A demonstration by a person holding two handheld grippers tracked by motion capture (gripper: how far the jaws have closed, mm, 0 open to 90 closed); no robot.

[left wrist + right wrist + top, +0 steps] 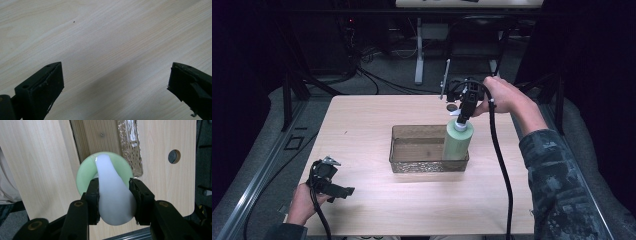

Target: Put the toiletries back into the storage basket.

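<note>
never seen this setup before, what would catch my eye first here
The pale green pump bottle stands upright at the right end of the mesh basket in the middle of the table. The right gripper is clamped on the bottle's white pump head from above. The left gripper rests open near the table's front left corner, holding nothing.

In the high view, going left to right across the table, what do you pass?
Left gripper, open over bare table → mesh tray → green pump bottle, held upright at the tray's right end by the right gripper.
</note>
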